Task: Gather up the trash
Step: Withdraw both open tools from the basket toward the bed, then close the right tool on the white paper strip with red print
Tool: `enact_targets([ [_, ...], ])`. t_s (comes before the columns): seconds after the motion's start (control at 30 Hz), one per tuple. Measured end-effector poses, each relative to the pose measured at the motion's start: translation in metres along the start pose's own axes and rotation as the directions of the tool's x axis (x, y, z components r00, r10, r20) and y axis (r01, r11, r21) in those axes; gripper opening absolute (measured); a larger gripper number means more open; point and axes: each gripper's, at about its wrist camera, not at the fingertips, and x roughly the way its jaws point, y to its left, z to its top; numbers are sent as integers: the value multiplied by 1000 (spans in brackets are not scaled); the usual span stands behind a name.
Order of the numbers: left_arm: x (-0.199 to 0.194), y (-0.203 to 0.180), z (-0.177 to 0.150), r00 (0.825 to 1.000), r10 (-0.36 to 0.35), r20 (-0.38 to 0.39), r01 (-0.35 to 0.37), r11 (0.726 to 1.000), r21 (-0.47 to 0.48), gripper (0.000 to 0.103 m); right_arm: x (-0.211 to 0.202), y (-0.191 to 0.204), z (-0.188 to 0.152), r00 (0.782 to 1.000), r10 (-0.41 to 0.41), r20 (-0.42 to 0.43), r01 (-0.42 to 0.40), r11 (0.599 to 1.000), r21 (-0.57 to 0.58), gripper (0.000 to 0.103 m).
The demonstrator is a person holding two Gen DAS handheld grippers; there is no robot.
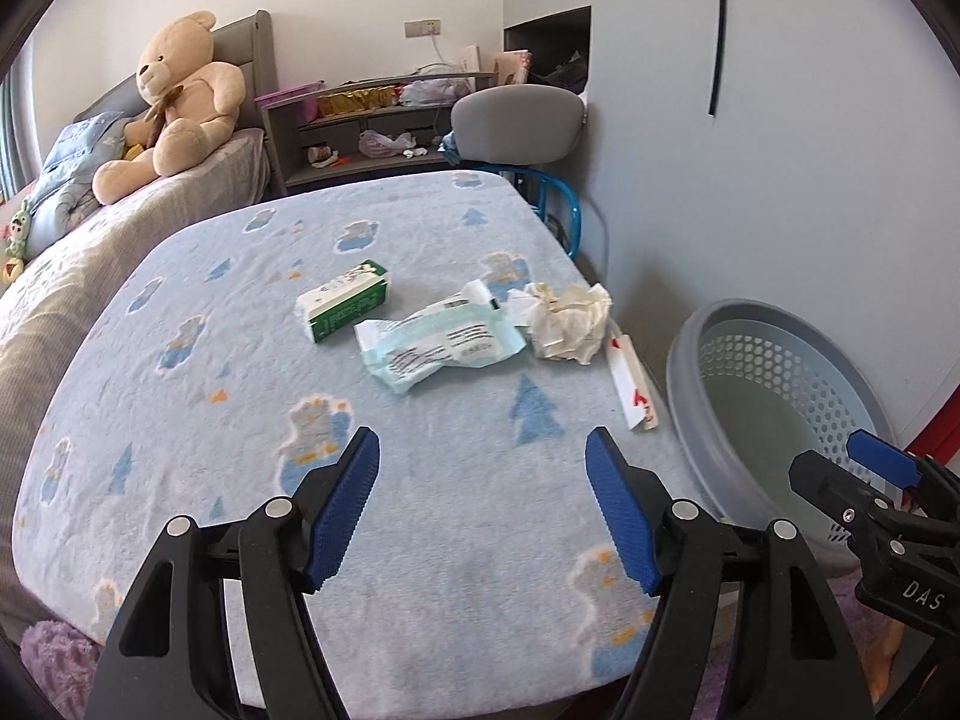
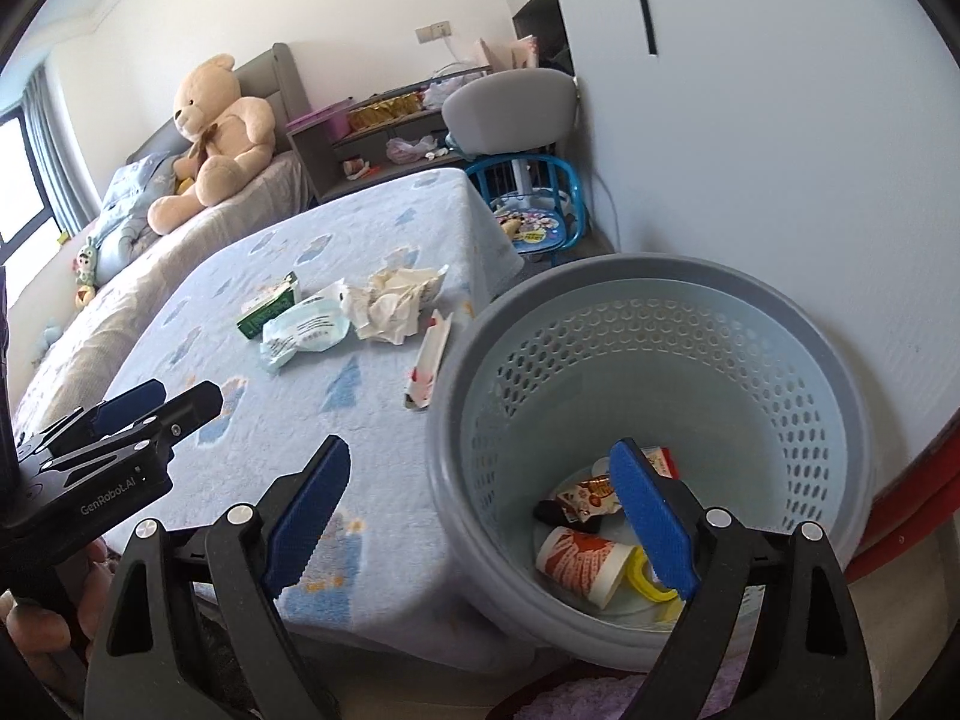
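Note:
On the blue fleece-covered table (image 1: 240, 420) lie a green-and-white carton (image 1: 345, 300), a pale blue wipes packet (image 1: 432, 342), a crumpled paper wad (image 1: 567, 318) and a flat red-and-white wrapper (image 1: 630, 384) at the right edge. My left gripper (image 1: 483, 438) hovers open over the near cloth, short of them, with nothing between its pads. A grey perforated basket (image 2: 456, 372) stands beside the table, holding a paper cup (image 2: 579, 564) and a snack wrapper (image 2: 585, 498). My right gripper (image 2: 480, 450) is open and empty, straddling the basket's near rim.
A teddy bear (image 1: 180, 96) sits on the bed at the far left. Behind the table are a cluttered grey shelf (image 1: 360, 120), a grey chair (image 1: 516, 126) and a blue stool (image 2: 534, 204). A wall runs close behind the basket. Purple rug (image 1: 54, 660) lies below.

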Motion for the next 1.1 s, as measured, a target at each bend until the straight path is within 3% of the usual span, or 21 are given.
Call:
enact_targets([
  [0.2,3,41,-8,1000,27,-9,-27,998,-64,68,23,34,6,999,-22,-26,21,998,-54,83],
  [0.5,14,74,-13,999,34,-14,-35,993,-112,68,70,65,23,992,-90,-85,79,990,-117,55],
  [0.73,22,87,-15,999,30,-14,-32,991,-132,68,111,75,37,972,-180,-150,155,974,-166,21],
  [1.1,26,95,-16,1000,6,-14,-8,989,-147,68,139,70,45,947,-257,-192,226,959,-170,15],
])
